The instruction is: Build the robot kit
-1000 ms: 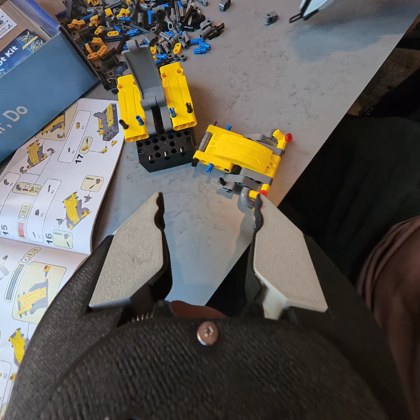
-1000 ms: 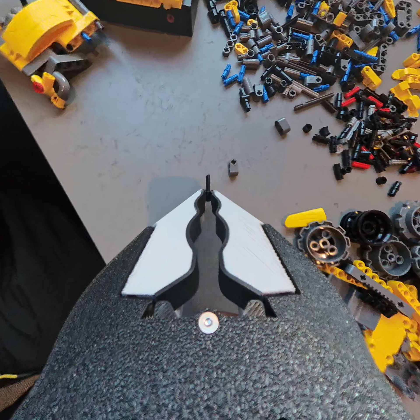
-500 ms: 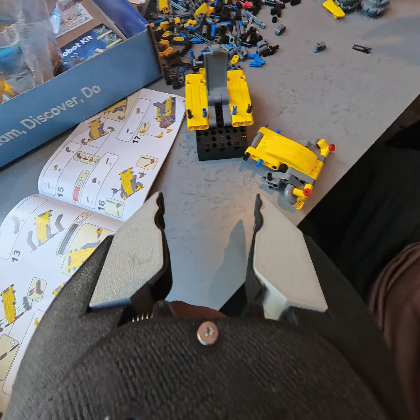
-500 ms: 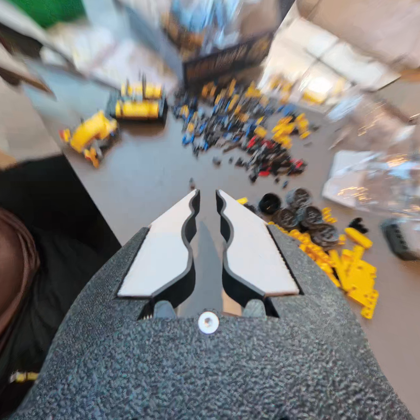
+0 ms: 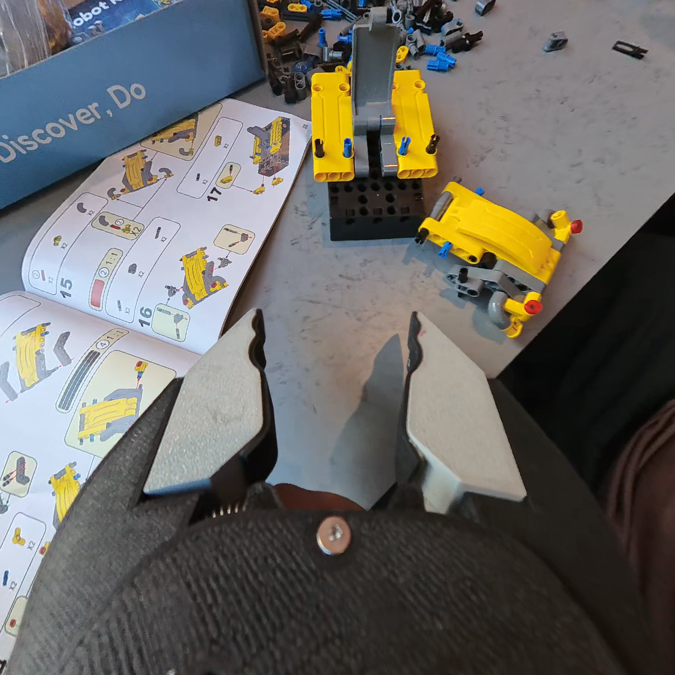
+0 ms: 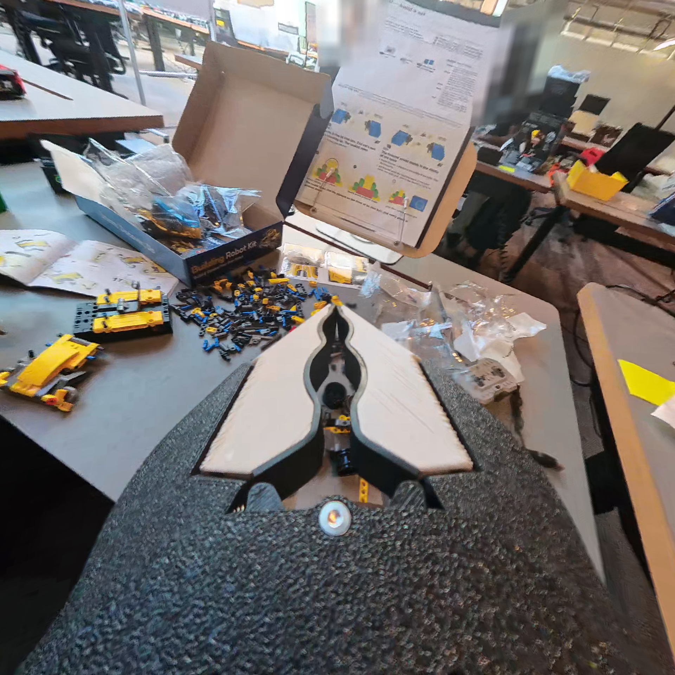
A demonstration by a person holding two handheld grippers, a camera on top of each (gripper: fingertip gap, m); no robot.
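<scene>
My left gripper (image 5: 336, 321) is open and empty, hovering over bare grey table near its front edge. Ahead of it stands a yellow and grey assembly on a black block (image 5: 372, 120). A smaller yellow curved assembly (image 5: 493, 241) with red pins lies to the front right of the block, near the table edge. My right gripper (image 6: 335, 308) is raised high above the table with its fingertips together and nothing seen between them. Both assemblies show far left in the right wrist view: the block one (image 6: 126, 314) and the curved one (image 6: 51, 369).
An open instruction booklet (image 5: 146, 237) lies left, beside a blue box (image 5: 109, 73) holding bags of parts. A pile of small loose pieces (image 6: 248, 310) covers the table's middle. Crumpled plastic bags (image 6: 456, 321) and a grey module (image 6: 489, 380) lie right. A stand with a printed sheet (image 6: 394, 146) is behind. Across from one pair of fingers to the other is roughly 45 centimetres.
My right gripper held a small black pin, opened slightly, rose and tilted up, and is now shut with no pin seen. My left gripper backed away from the curved assembly and drifted left.
</scene>
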